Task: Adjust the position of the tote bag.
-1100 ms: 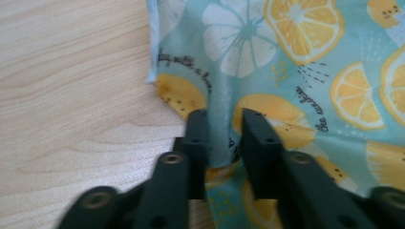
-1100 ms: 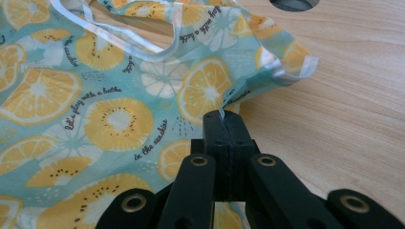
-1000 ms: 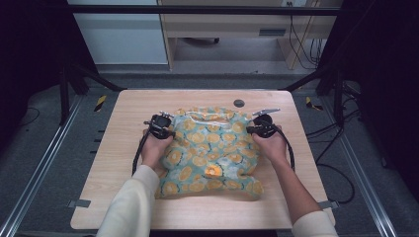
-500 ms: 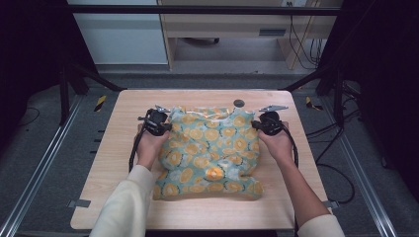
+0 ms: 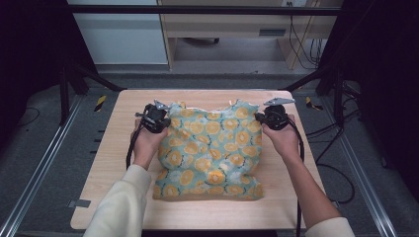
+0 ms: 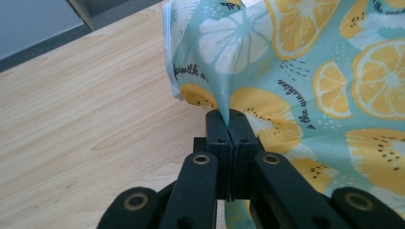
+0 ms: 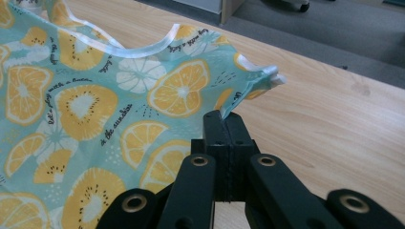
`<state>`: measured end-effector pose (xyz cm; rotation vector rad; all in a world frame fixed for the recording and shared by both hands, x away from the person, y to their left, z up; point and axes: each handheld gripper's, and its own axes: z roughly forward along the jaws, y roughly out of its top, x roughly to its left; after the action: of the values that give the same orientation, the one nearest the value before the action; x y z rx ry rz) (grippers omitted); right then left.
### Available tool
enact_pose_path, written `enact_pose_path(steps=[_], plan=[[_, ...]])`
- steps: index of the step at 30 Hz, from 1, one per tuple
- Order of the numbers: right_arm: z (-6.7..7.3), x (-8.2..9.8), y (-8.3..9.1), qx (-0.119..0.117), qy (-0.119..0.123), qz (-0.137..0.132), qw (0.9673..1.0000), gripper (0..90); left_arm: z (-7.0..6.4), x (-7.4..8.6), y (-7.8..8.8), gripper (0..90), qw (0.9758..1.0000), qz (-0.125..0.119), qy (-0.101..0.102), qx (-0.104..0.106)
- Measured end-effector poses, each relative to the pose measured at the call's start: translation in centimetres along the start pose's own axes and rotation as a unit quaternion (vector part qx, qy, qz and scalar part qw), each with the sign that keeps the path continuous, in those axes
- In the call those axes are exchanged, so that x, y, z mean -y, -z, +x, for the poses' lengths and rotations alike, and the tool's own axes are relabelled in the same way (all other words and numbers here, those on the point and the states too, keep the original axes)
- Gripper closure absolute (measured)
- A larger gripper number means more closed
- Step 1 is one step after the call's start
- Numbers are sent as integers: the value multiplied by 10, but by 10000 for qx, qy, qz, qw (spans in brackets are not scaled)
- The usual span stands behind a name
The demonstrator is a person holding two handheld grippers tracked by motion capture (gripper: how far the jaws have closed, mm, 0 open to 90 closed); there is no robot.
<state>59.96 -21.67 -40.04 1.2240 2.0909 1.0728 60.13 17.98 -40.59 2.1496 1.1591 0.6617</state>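
Your left gripper and right gripper each clamp the fruit-print cloth near its far corners, mid-table. From above you see its near edge resting on the wood; the gripper views show printed lettering and white trim.

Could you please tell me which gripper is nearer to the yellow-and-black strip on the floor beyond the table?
Left. The left gripper, clamped on the lemon-print garment, is near the table's far-left corner, close to the yellow-and-black strip. The right gripper grips the garment's opposite edge, much farther away.
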Motion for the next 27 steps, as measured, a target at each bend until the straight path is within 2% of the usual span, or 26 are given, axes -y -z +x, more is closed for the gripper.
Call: enact_pose_path(steps=[6,7,8,9,12,15,27], plan=[[3,-3,8,7,73,-54,10000,900,-2,0,7,898,9999,-89,-47,-13],[4,-3,11,-2,133,-97,9999,900,-3,0,14,898,9998,-178,-109,-26],[5,-3,14,-11,198,-135,9997,900,-3,0,14,898,9998,-178,-109,-26],[6,-3,16,-13,223,-150,9996,900,-4,0,22,898,9995,-264,-162,-52],[9,-2,25,-42,279,-238,9993,900,-7,1,33,897,9989,-412,-198,-71],[11,-1,33,-52,344,-317,9989,900,-9,2,41,897,9984,-463,-319,-83],[14,6,42,-106,427,-328,9985,900,-12,7,51,897,9974,-515,-503,-104]])
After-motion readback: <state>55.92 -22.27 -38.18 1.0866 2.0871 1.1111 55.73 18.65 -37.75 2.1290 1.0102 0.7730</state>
